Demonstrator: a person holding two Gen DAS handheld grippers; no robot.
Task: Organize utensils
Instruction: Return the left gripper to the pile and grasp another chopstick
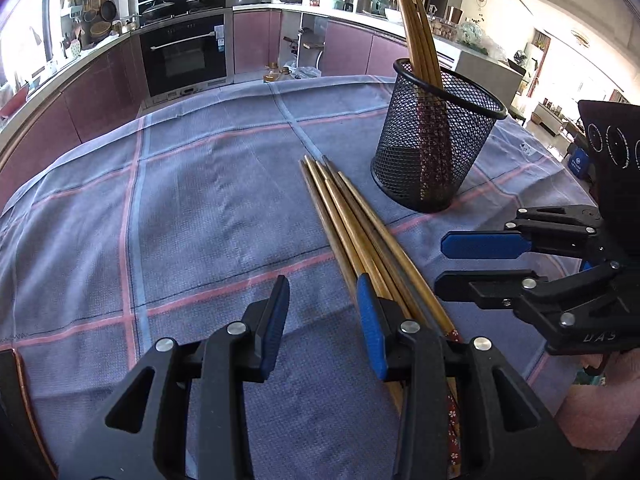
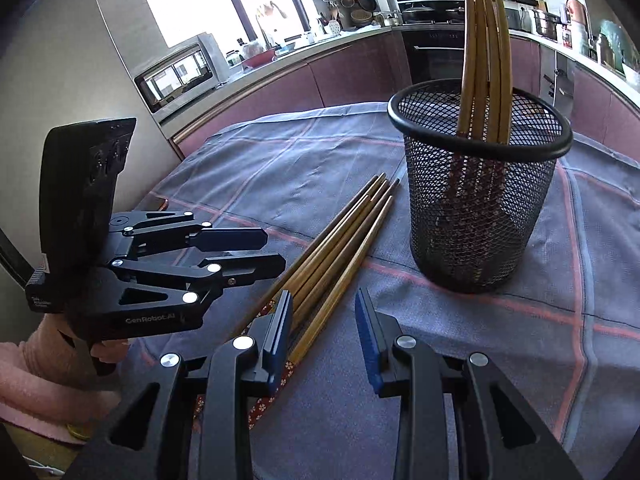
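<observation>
Several loose bamboo chopsticks [image 1: 360, 232] [image 2: 340, 240] lie bundled on the plaid cloth, tips pointing away from me. Just beyond them stands a black mesh cup [image 1: 436, 144] [image 2: 480, 200] with several more chopsticks [image 1: 416, 32] [image 2: 484, 52] upright inside. My left gripper [image 1: 322, 286] [image 2: 276, 252] hovers open over the near end of the bundle. Its right finger [image 1: 372, 320] lies along the bundle's left side, and only cloth shows between its pads. My right gripper [image 2: 324, 300] [image 1: 440, 264] is open too. Its left finger [image 2: 280, 336] overlaps the bundle, and the rightmost chopstick runs under the gap.
A blue-grey cloth [image 1: 180, 200] with pink lines covers the table, whose far edge faces purple cabinets and an oven [image 1: 184, 52]. A dark flat thing with a copper edge [image 1: 18, 364] lies at the table's left side. A pink sleeve [image 2: 36, 376] shows behind the left gripper.
</observation>
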